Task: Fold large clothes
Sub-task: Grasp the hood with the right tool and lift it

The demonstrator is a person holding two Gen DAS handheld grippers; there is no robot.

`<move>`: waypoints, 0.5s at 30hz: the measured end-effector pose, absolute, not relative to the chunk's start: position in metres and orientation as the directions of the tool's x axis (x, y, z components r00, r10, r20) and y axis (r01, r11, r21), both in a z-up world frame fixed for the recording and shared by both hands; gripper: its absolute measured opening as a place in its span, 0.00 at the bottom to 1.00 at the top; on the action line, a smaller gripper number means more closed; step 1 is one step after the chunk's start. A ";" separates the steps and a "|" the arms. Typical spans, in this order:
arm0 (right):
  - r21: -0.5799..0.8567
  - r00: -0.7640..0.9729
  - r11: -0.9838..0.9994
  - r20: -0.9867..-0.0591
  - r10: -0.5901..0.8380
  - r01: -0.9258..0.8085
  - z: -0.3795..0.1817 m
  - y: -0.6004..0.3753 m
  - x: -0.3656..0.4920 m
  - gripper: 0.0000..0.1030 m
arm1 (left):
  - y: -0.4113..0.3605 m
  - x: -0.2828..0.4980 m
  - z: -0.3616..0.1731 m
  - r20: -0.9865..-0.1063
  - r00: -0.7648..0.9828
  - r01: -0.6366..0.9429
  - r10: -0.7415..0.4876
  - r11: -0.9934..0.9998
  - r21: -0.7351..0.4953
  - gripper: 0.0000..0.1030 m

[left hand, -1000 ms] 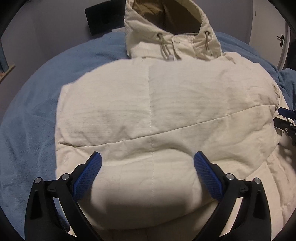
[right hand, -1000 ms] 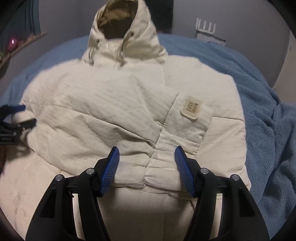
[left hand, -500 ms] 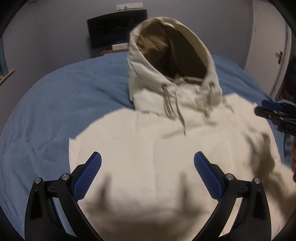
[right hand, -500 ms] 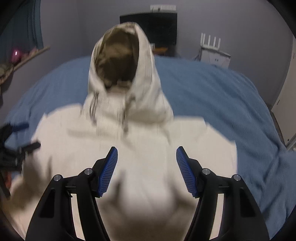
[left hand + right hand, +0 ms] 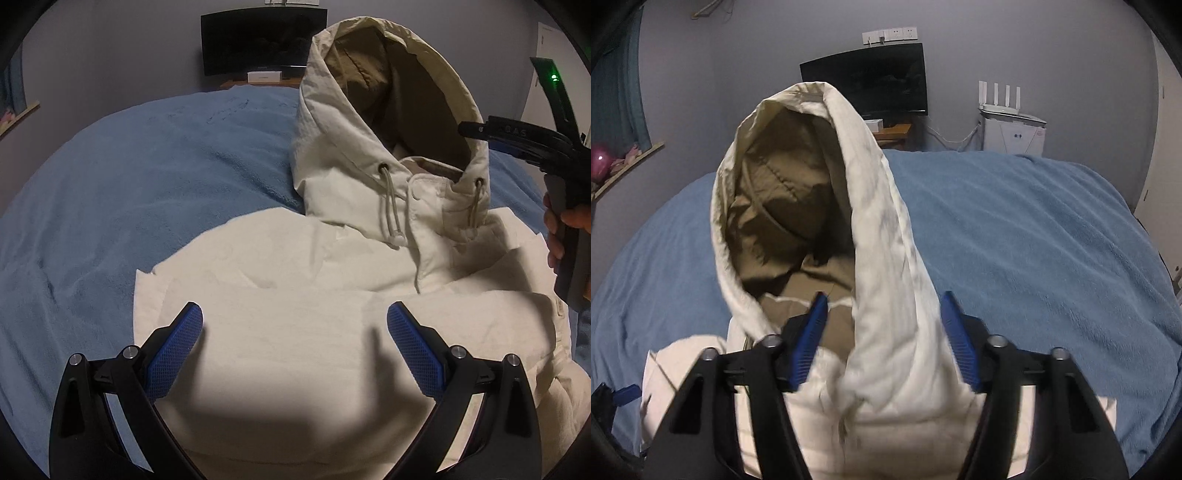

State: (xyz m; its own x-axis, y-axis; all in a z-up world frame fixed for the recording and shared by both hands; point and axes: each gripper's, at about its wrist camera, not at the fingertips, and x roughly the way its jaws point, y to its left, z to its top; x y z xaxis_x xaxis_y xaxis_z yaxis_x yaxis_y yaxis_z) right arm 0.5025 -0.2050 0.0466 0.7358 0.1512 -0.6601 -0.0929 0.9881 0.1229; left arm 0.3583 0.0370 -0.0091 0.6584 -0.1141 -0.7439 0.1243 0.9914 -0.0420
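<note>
A cream hooded jacket (image 5: 295,314) lies folded on a blue blanket (image 5: 129,184), and its hood (image 5: 369,129) stands up, showing a brown lining. My left gripper (image 5: 295,332) hovers open over the jacket's body with nothing between its blue pads. My right gripper (image 5: 882,332) is at the hood (image 5: 879,221) with its jaws closing. One pad is inside the opening and the other outside, so the hood's right wall is between them. A gap still shows beside the inner pad. In the left wrist view the right gripper (image 5: 476,129) reaches the hood's rim from the right.
A person's hand (image 5: 569,221) holds the right gripper's handle. Past the bed are a dark monitor (image 5: 866,77) on a desk and a white router on a box (image 5: 1012,125). A window sill with a pink object (image 5: 600,164) is at the left. The blue blanket spreads wide on both sides.
Both grippers moved forward along the jacket from its lower body to the hood. The right gripper came up to the hood's side and its jaws narrowed around it. The left stayed open.
</note>
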 end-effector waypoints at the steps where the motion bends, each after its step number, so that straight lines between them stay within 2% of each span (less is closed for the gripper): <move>1: 0.130 0.728 0.987 -0.666 0.160 -0.097 0.045 -0.206 0.505 0.21 | 0.038 0.360 -0.007 -0.742 0.662 0.122 -0.111 0.992 -0.039 0.94; 2: 0.130 0.721 0.986 -0.673 0.163 -0.102 0.043 -0.205 0.505 0.14 | 0.039 0.362 -0.005 -0.738 0.666 0.122 -0.108 0.992 -0.035 0.94; 5: 0.137 0.753 0.980 -0.627 0.201 -0.147 0.044 -0.212 0.485 0.06 | 0.039 0.367 0.003 -0.720 0.687 0.124 -0.102 0.992 -0.022 0.94; 7: 0.142 0.779 0.971 -0.578 0.241 -0.195 0.046 -0.221 0.458 0.06 | 0.039 0.367 0.010 -0.693 0.715 0.122 -0.092 0.993 -0.006 0.94; 11: 0.001 0.823 0.957 -0.510 0.251 -0.291 0.041 -0.228 0.398 0.05 | 0.035 0.364 0.024 -0.624 0.780 0.119 -0.050 0.990 0.069 0.94; 15: -0.137 0.806 0.917 -0.538 0.248 -0.374 0.015 -0.229 0.354 0.05 | 0.019 0.353 0.029 -0.543 0.839 0.129 -0.006 0.973 0.190 0.94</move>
